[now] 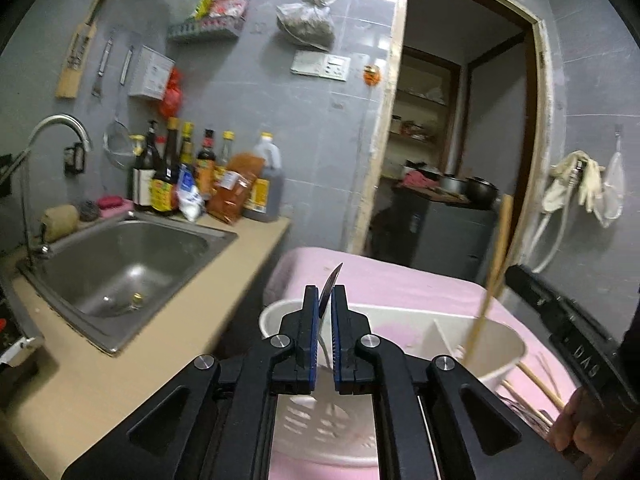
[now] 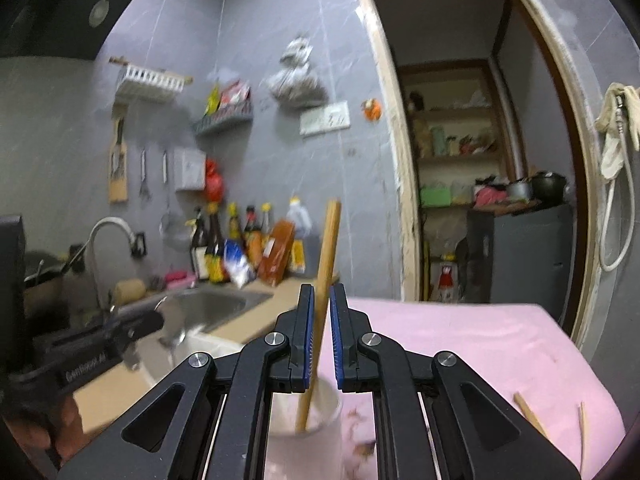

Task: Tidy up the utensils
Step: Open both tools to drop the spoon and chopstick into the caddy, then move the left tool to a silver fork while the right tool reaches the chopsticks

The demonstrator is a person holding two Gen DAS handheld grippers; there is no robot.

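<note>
At the far left a steel sink (image 1: 132,264) sits in the tan worktop (image 1: 100,376), sauce bottles (image 1: 176,176) lined up against the grey tiled wall behind it. My left gripper (image 1: 326,300) has its fingers (image 1: 311,320) drawn narrow around a thin metal utensil (image 1: 332,280), its pointed tip rising just above them. Below lies a white divided utensil holder (image 1: 400,316) on a pink cloth (image 1: 400,280). To the right, my right gripper (image 2: 322,300) holds its fingers (image 2: 306,320) narrow on a wooden utensil handle (image 2: 326,264), which stands nearly upright with its lower end inside the holder. Loose chopsticks (image 2: 532,416) lie on the cloth at near right.
</note>
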